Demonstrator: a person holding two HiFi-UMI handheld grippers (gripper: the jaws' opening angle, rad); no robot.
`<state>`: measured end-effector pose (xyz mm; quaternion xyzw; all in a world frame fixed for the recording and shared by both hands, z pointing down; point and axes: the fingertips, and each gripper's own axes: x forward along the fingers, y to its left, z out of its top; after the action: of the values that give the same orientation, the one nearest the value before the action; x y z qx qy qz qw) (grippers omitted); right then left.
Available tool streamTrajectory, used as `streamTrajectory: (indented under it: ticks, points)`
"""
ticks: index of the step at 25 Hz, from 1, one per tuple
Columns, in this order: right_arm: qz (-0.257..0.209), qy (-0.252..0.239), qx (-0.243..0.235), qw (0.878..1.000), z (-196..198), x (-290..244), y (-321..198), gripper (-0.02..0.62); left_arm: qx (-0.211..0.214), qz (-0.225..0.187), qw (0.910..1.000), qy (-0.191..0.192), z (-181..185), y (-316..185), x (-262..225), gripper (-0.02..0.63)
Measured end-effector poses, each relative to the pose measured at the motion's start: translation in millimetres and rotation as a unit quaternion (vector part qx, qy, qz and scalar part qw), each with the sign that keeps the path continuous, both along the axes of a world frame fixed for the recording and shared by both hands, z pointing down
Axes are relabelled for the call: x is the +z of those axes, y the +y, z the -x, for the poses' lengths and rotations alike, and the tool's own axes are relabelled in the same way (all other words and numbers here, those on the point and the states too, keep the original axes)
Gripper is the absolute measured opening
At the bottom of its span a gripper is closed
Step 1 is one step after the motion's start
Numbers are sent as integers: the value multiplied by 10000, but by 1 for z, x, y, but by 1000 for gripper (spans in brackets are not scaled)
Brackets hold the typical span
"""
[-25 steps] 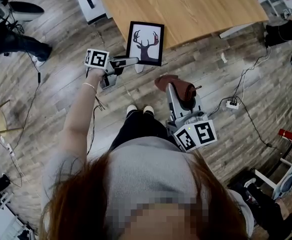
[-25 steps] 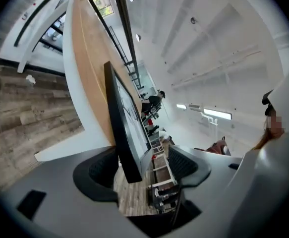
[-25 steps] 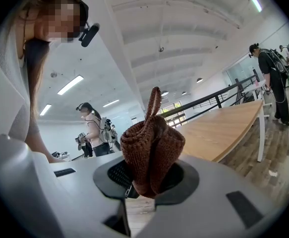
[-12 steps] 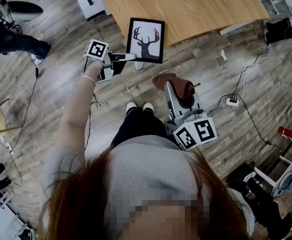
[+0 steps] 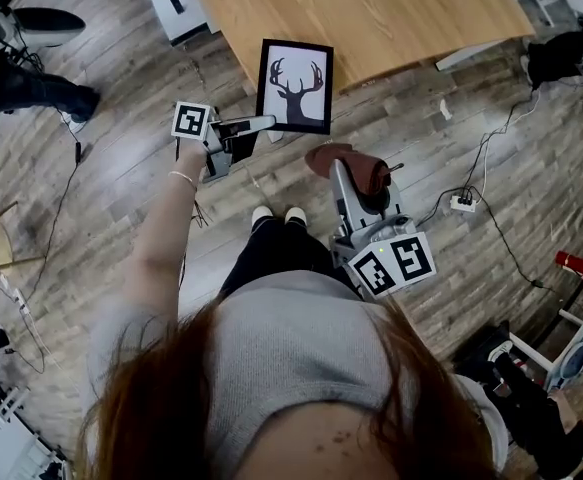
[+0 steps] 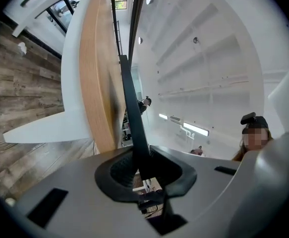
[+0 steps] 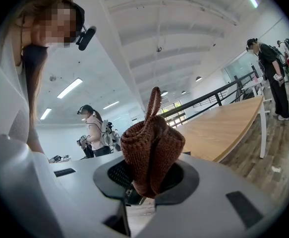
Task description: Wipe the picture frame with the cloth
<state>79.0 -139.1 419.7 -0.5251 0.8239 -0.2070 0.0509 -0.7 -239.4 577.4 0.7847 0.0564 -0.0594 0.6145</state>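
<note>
The picture frame [image 5: 294,85], black-edged with a deer silhouette on white, stands upright in front of the wooden table's near edge. My left gripper [image 5: 268,122] reaches it from the left at its lower left corner. In the left gripper view the frame [image 6: 132,113] shows edge-on, running straight between the pads; the jaws have just been closing, and my left gripper [image 6: 143,175] now pinches that edge. The brown knitted cloth [image 5: 363,172] is bunched in my right gripper [image 5: 345,168], lower right of the frame and apart from it. In the right gripper view the cloth [image 7: 151,150] bulges up out of the shut right gripper [image 7: 145,185].
The wooden table [image 5: 371,13] with white legs fills the top of the head view. Cables and a power strip [image 5: 463,207] lie on the plank floor at right. The person's shoes [image 5: 276,215] stand below the frame. Other people stand nearby.
The left gripper's jaws went from wide open beside the frame to closed on its lower left edge, and the hand rolled and rose a little. The right gripper and cloth stayed put.
</note>
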Motion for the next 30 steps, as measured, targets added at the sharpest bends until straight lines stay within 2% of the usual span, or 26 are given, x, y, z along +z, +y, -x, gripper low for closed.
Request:
streamTrajectory:
  ticks: [4, 8, 12, 16, 20, 24, 27, 30]
  points:
    - [-102, 5, 58, 9999, -2, -6, -3, 97, -316, -366, 9986, 232, 0, -1, -18, 75]
    - [-485, 19, 105, 9988, 0, -29, 3, 97, -541, -1353, 9888, 320, 4, 1, -54, 75]
    - [-1071, 69, 124, 9941, -4, -74, 8, 97, -642, -2362, 9687, 423, -4, 7, -118, 75]
    - [-1794, 52, 57, 9838, -7, -126, 10, 97, -745, -3176, 9429, 677, -16, 17, -187, 75]
    - [-2383, -70, -11, 9712, -6, -171, 18, 97, -927, -3695, 9193, 989, -22, 34, -242, 74]
    - [-2811, -65, -182, 9595, 0, -203, 27, 97, -1033, -4157, 8982, 992, -24, 50, -276, 73]
    - [-3109, -79, -321, 9499, 4, -227, 30, 97, -1175, -4333, 8880, 999, -23, 58, -290, 72]
    - [-3512, 24, -467, 9351, 8, -257, 33, 97, -1271, -4426, 8819, 1010, -27, 66, -297, 72]
